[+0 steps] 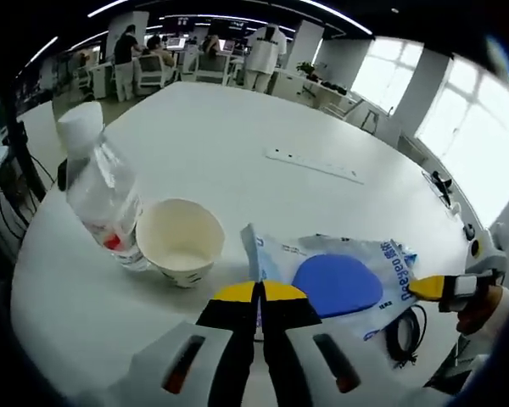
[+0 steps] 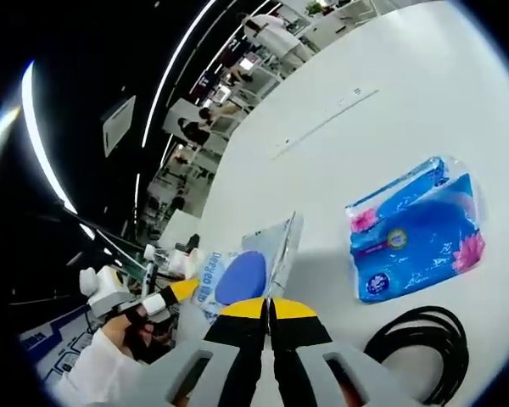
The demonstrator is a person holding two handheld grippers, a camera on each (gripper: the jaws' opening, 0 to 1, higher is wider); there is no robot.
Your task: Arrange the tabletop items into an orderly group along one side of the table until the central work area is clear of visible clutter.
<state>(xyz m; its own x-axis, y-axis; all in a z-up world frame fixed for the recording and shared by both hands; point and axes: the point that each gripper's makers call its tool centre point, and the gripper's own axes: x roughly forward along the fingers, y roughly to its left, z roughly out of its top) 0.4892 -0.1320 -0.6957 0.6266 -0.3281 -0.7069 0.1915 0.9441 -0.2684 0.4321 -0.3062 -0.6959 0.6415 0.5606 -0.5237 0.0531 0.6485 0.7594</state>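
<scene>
The wipes pack (image 1: 339,275) is pinched at opposite edges by the left gripper (image 1: 260,292) and right gripper (image 2: 269,305), jaws clamped together; a paper cup (image 1: 180,242) is seen just left of the left jaws.

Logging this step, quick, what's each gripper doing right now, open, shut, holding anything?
Left gripper: jaws shut on the edge of the wet wipes pack.
Right gripper: jaws shut on the same wet wipes pack.

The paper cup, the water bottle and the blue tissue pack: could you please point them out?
paper cup (image 1: 180,240): left gripper view, inner wall.
water bottle (image 1: 102,193): left gripper view, clear body.
blue tissue pack (image 2: 416,231): right gripper view, middle of wrapper.
</scene>
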